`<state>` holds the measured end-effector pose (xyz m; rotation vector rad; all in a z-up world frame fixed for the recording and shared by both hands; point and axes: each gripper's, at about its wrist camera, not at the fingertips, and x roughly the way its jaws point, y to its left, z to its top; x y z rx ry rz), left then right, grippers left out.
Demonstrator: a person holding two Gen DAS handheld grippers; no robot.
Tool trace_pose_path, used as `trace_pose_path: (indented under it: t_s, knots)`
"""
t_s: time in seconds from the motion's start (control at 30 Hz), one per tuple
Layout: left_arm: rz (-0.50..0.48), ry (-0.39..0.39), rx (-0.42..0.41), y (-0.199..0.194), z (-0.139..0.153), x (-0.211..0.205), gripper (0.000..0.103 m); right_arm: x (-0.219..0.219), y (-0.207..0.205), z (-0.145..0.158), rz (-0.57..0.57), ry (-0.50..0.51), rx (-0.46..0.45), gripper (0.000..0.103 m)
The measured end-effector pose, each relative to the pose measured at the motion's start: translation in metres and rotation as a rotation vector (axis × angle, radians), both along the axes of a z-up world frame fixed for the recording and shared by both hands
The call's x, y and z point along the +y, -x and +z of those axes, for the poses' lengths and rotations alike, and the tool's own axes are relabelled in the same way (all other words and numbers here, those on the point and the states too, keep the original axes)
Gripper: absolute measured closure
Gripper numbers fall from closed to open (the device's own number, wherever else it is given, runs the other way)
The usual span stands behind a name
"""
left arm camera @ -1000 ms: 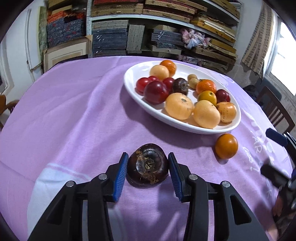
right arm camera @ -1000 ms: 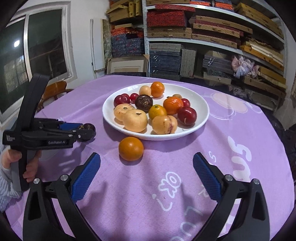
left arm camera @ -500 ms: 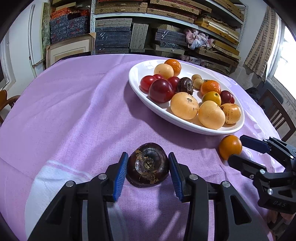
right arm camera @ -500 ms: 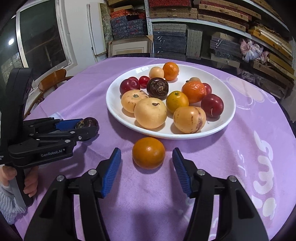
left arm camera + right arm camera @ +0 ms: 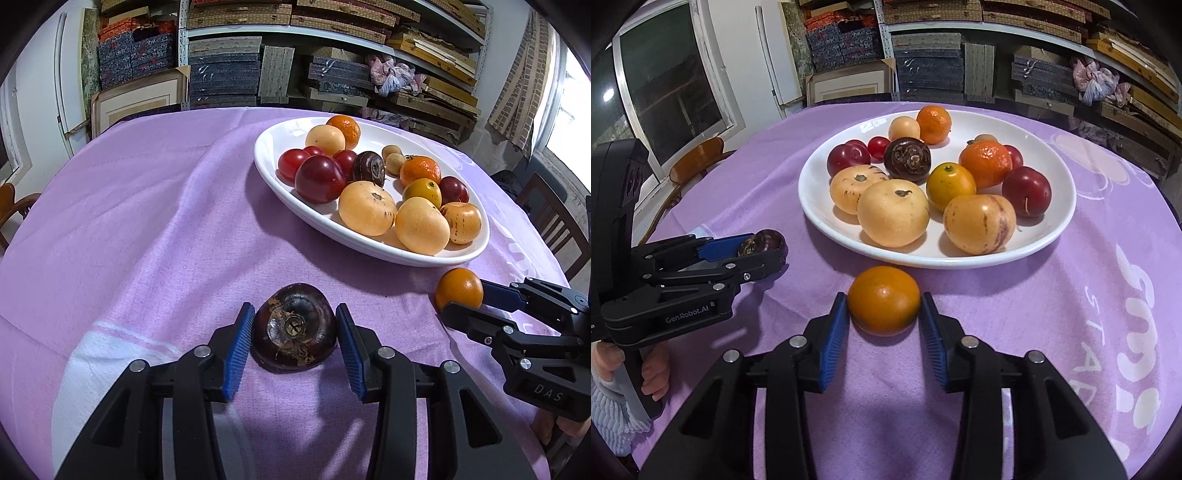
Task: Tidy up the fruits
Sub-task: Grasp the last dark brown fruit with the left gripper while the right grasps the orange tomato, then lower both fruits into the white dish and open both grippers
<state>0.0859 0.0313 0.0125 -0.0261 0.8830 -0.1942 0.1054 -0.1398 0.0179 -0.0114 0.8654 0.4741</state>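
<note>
Two stray fruits sit on the counter (image 5: 155, 206) outside the plate (image 5: 369, 248), so the left tongs (image 5: 294, 334) clamp the dark fruit (image 5: 294, 326) while the right tongs (image 5: 883, 320), just closing, pinch the orange fruit (image 5: 883, 300) for plating.

A round table (image 5: 147, 206) is draped in purple cloth. Behind it, metal shelves (image 5: 332, 40) are packed with stacked boxes. Daylight is let in by a window (image 5: 668, 85), and a wooden chair (image 5: 694, 166) is tucked beside it.

"GenRobot.AI" on the left gripper (image 5: 759, 254); "DAS" on the right gripper (image 5: 469, 297).
</note>
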Motion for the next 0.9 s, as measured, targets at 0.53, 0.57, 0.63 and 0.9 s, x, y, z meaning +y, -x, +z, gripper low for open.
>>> trace_pose_path:
  t_s: [0.53, 0.57, 0.63, 0.9]
  knots:
    - [-0.072, 0.047, -0.097, -0.017, 0.064, -0.027, 0.058, -0.039, 0.015, 0.072, -0.046, -0.059, -0.135, 0.064]
    - [-0.074, 0.050, -0.093, -0.026, 0.069, -0.031, 0.058, -0.043, 0.003, 0.085, -0.070, -0.067, -0.147, 0.064]
    - [-0.070, 0.052, -0.086, -0.044, 0.074, -0.039, 0.059, -0.049, -0.022, 0.100, -0.110, -0.092, -0.147, 0.064]
    - [-0.149, -0.013, -0.054, -0.075, 0.051, -0.088, 0.059, -0.030, -0.128, 0.095, -0.175, -0.113, -0.023, 0.064]
